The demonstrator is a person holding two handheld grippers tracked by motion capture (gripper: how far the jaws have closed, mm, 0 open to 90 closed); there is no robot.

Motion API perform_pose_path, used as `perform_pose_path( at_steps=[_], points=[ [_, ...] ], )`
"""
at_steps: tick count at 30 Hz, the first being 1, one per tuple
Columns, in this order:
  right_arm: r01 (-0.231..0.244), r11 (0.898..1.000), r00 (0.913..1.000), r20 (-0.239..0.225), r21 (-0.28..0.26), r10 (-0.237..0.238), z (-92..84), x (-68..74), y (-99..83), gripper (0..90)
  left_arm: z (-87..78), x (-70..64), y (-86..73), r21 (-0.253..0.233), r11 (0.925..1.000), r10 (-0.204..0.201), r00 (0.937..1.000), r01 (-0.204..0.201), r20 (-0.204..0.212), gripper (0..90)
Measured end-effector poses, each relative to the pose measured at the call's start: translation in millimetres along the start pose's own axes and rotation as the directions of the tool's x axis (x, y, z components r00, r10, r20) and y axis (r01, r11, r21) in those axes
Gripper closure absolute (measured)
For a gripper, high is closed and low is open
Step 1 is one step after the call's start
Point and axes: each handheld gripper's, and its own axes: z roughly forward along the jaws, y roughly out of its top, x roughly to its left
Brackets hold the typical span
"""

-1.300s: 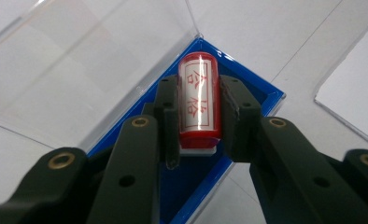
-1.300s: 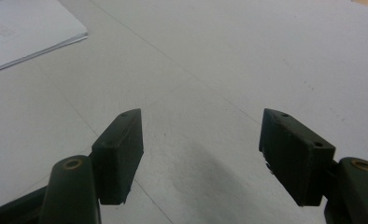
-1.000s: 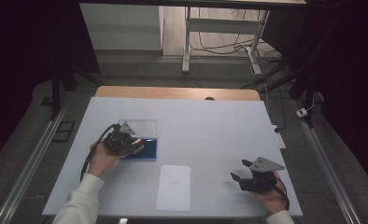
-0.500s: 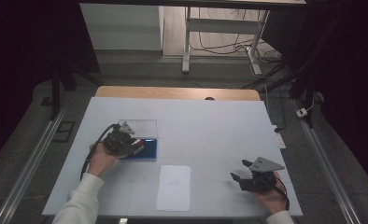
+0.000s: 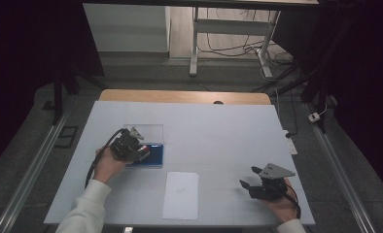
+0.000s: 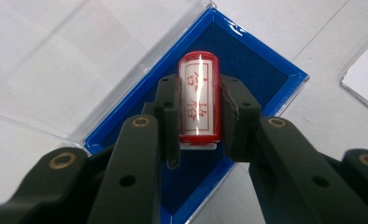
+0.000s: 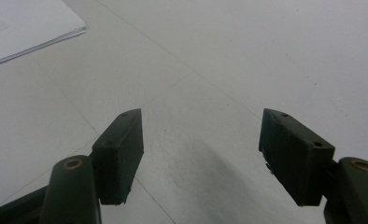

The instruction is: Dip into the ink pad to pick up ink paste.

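Note:
A red stamp (image 6: 199,100) with a white label of red characters is clamped between the jaws of my left gripper (image 6: 198,114). It hangs over the dark felt of a blue ink pad case (image 6: 247,70), whose clear lid (image 6: 74,70) lies open beside it. From the high view, my left gripper (image 5: 140,151) is over the blue ink pad (image 5: 153,154) at the table's left. My right gripper (image 5: 248,178) rests open near the front right, its jaws wide apart over bare table (image 7: 196,93). A white sheet of paper (image 5: 181,194) lies between the two hands.
The white table (image 5: 218,131) has a wooden strip (image 5: 180,96) at its far edge. Metal rails run along both sides on the floor. The paper's corner (image 7: 23,23) lies at the upper left of the right gripper view.

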Motion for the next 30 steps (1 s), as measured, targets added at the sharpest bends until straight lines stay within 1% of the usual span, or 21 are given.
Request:
perform_pose_path(
  at_steps=[2,6,10,14,15,18,23,30],
  points=[
    [0.003,1.000,1.0000,-0.001,0.002,-0.003,0.4,0.2,0.0,30.3,0.3,-2.0,0.1,0.003,1.0000,0.002,0.9999,-0.002,-0.013,71.4],
    [0.001,1.000,1.0000,-0.002,0.003,-0.001,0.5,1.0,0.5,30.3,0.8,-3.1,1.1,0.011,0.9999,0.010,0.9998,-0.010,-0.018,71.5],
    [0.004,1.000,1.0000,0.001,0.008,-0.004,1.4,1.0,0.8,30.3,1.2,-5.0,6.7,0.050,0.9985,0.026,0.9992,-0.024,-0.032,71.6],
    [0.004,1.000,1.0000,0.005,0.011,-0.004,2.3,1.8,1.7,30.3,2.0,-4.7,10.8,0.074,0.9971,0.019,0.9995,-0.017,-0.027,71.6],
    [0.003,1.000,1.0000,-0.002,0.006,-0.003,2.7,1.9,1.7,30.3,2.1,-4.0,10.2,0.071,0.9974,0.014,0.9996,-0.013,-0.022,71.6],
    [0.005,1.000,1.0000,0.000,0.006,-0.005,2.6,2.2,2.0,30.3,1.9,-2.3,9.1,0.069,0.9975,0.014,0.9998,-0.013,-0.014,71.6],
    [0.001,1.000,1.0000,0.002,0.008,-0.001,1.8,1.8,1.7,30.2,2.5,-3.7,9.4,0.068,0.9976,0.016,0.9997,-0.014,-0.020,71.7],
    [0.002,1.000,1.0000,0.002,0.006,-0.002,1.3,2.0,1.7,30.3,2.6,-1.1,7.7,0.057,0.9983,0.007,1.0000,-0.007,-0.005,71.7]
  ],
)
